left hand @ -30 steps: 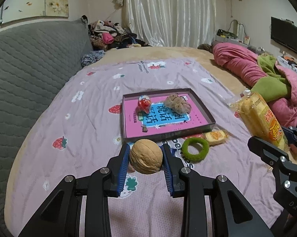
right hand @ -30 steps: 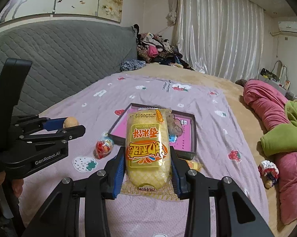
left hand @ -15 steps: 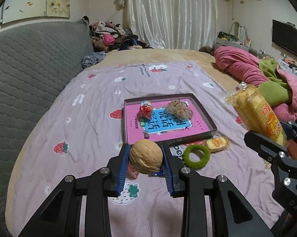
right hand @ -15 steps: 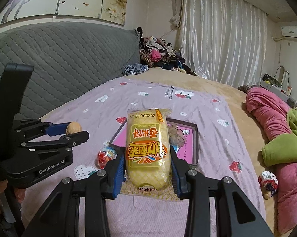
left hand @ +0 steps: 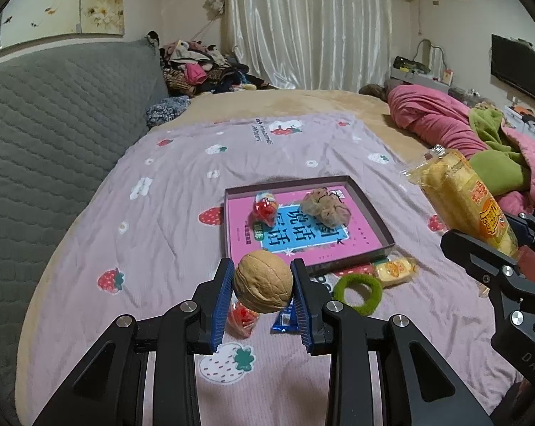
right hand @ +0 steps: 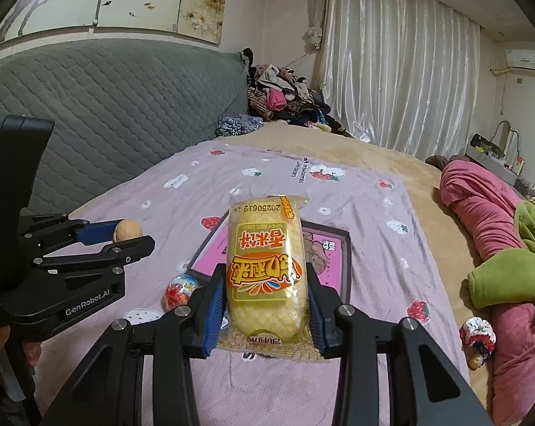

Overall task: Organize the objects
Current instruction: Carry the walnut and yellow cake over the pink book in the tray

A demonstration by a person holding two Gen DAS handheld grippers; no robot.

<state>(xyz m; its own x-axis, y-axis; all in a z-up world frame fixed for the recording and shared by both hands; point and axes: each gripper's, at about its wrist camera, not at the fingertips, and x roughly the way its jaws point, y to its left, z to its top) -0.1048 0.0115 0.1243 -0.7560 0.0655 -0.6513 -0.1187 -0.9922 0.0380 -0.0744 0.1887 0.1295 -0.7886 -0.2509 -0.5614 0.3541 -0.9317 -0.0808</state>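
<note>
Blue-padded left tool point(left hand: 262, 280) around walnut point(left hand: 263, 281)

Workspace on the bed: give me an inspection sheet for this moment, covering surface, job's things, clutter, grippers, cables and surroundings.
Surface: lilac strawberry-print sheet spread over a bed.
Job's things: shallow box with a pink printed bottom holds a red wrapped candy and a brown mesh pouch; green ring, small yellow packet, another red candy and a blue wrapper lie on the sheet near the box.
Clutter: pink and green bedding; clothes pile.
Grippers: left gripper shut on a walnut; right gripper shut on a yellow rice-cake pack.
Cables: nothing seen on the bed.
Surroundings: grey quilted headboard, curtains, wall TV.
</note>
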